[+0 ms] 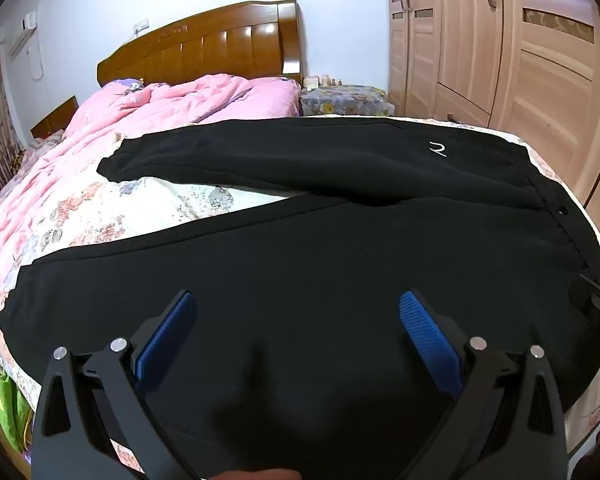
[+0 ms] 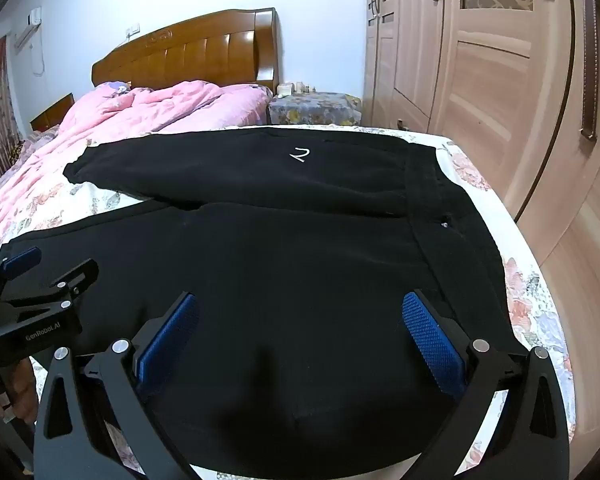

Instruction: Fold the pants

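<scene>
- Left tongs (image 1: 298, 334) spread wide, blue pads (image 1: 428, 344) well apart, nothing between them; they hover over the near leg of the black pants (image 1: 300, 264).
- Right tongs (image 2: 300, 336) just as wide, released and empty, poised above the near hip area, close to the waistband (image 2: 440, 216).
- Whether either pair brushes the cloth, I cannot tell from these views; neither has pinched any of it.
- The pants lie flat across the foot of the bed (image 2: 540, 304), waistband to the right, the two legs running left in a narrow V, the small white logo (image 2: 300, 155) on the far leg.
- Nothing folded yet, so the job looks to be at its opening move: bring the near leg over onto the far one.
- To do that well, my call is one grip at the near waistband corner, one further down the near leg's edge, both lifting together so the fabric stays taut.
- Pinch both layers, or the underside may trail and bunch.
- Beyond, a pink quilt (image 1: 148, 120) is heaped toward the wooden headboard (image 1: 220, 40), wardrobe (image 2: 500, 80) on the right.
</scene>
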